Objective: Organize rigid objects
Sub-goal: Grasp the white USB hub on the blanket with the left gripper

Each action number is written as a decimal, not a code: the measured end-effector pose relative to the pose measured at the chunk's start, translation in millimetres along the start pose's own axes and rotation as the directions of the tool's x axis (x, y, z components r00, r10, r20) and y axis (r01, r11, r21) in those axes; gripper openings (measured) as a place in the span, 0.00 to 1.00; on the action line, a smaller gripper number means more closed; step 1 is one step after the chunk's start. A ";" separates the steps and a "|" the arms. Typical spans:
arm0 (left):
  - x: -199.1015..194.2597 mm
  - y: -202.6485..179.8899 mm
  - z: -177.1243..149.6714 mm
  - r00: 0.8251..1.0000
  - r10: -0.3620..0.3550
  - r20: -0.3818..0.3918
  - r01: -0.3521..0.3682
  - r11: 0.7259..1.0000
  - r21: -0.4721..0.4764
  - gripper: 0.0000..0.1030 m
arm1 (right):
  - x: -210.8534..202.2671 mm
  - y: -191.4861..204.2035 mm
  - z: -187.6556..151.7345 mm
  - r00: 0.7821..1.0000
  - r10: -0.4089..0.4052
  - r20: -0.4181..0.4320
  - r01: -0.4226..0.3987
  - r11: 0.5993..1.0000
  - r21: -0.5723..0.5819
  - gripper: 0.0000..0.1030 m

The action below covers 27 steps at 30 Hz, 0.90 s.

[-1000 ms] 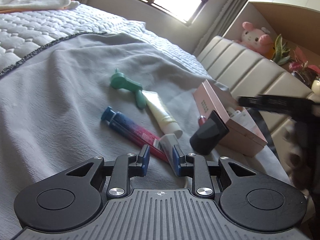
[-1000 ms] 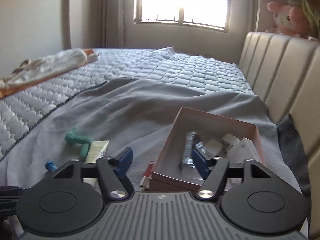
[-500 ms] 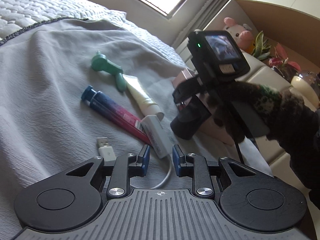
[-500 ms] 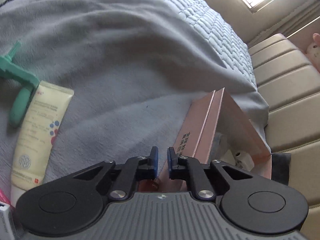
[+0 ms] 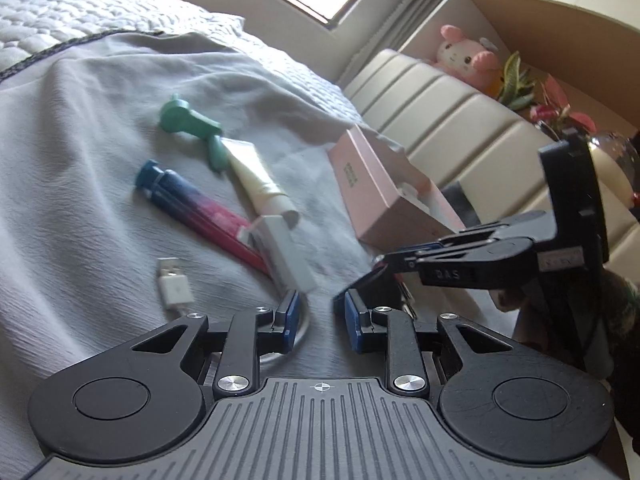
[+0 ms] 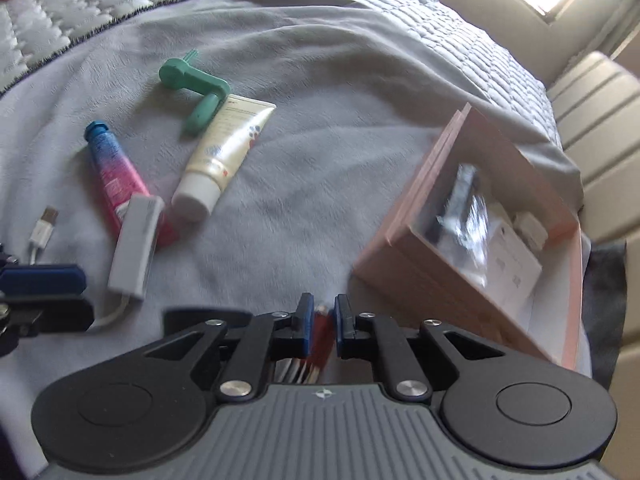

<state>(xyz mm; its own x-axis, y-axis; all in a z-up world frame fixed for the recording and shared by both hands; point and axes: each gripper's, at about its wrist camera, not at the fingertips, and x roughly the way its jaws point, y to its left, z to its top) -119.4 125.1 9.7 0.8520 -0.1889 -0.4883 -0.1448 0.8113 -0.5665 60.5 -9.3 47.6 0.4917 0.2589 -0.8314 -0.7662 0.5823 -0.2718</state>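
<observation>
Right claw point(image 6: 320, 326) low beside pink box point(image 6: 416, 240), clamping red item point(image 6: 321, 332)

A grey blanket point(image 6: 320, 168) is spread over a white quilted mattress point(image 6: 100, 4) edged in a dark band. On it a mint-green tool point(image 6: 192, 80) is seen, beside a cream tube point(image 6: 224, 148) printed with small coloured dots and capped in white. Another tube point(image 6: 112, 168) is shaded from blue into pink — its cap is blue. The adapter point(image 6: 136, 240) and its cable plug point(image 6: 42, 232) are white. The box point(image 6: 420, 216) is coloured pale pink. Blue pads are fitted to the black fingers point(image 6: 304, 322) — something red is seen between them.
</observation>
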 end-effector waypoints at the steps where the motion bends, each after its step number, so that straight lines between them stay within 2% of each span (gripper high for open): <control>1: 1.5 -4.5 -1.0 1.000 0.000 -0.007 0.000 1.000 0.009 0.26 | -5.5 -5.4 -9.5 1.000 -0.009 0.029 0.009 1.000 0.014 0.17; 3: 7.0 -14.2 -3.5 1.000 0.005 -0.028 -0.004 1.000 0.028 0.26 | -14.7 -15.3 -29.4 0.996 -0.036 0.087 0.033 0.999 0.041 0.48; 4: 10.5 -18.6 -4.9 0.999 0.010 -0.038 -0.008 0.999 0.038 0.26 | -19.3 -20.1 -40.9 0.991 -0.059 0.123 0.051 0.997 0.063 0.52; 6: 18.6 -27.9 -8.9 0.997 0.028 -0.065 -0.025 0.998 0.053 0.27 | -25.5 -29.2 -60.3 0.981 -0.072 0.179 0.051 0.992 0.118 0.54; 9: 30.7 -38.9 -11.7 0.995 0.047 -0.091 -0.041 0.997 0.060 0.27 | -32.5 -42.0 -88.2 0.968 -0.017 0.252 -0.040 0.975 0.219 0.54; 11: 35.3 -46.6 -12.1 0.993 0.071 -0.092 -0.065 0.995 0.070 0.27 | -34.3 -44.5 -108.5 0.953 -0.013 0.304 -0.075 0.958 0.276 0.54; 14: 39.8 -55.8 -9.3 0.991 0.103 -0.086 -0.096 0.992 0.080 0.27 | -31.4 -41.5 -137.4 0.931 -0.095 0.352 -0.032 0.941 0.338 0.59; 17: 42.4 -65.8 -4.0 0.990 0.128 -0.066 -0.122 0.989 0.087 0.27 | -23.9 -36.1 -160.2 0.910 -0.168 0.379 0.015 0.926 0.376 0.68; 20: 45.8 -75.8 3.2 0.988 0.150 -0.043 -0.145 0.985 0.091 0.27 | -15.2 -39.7 -173.5 0.912 -0.151 0.381 -0.026 0.907 0.421 0.71; 22: 50.6 -83.3 7.4 0.985 0.168 -0.035 -0.164 0.981 0.103 0.27 | -16.3 -44.5 -178.4 0.906 -0.146 0.398 -0.053 0.892 0.448 0.74; 27: 58.5 -100.7 8.7 0.976 0.218 -0.023 -0.210 0.961 0.181 0.28 | -12.2 -54.6 -187.7 0.902 -0.097 0.421 -0.134 0.864 0.485 0.79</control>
<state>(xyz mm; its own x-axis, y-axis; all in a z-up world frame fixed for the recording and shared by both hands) -50.6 37.2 43.9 0.7880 -0.0208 -0.6153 -0.2266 0.9195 -0.3213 18.7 -188.9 -18.3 0.6918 0.5020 -0.5191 -0.5276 0.8422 0.1112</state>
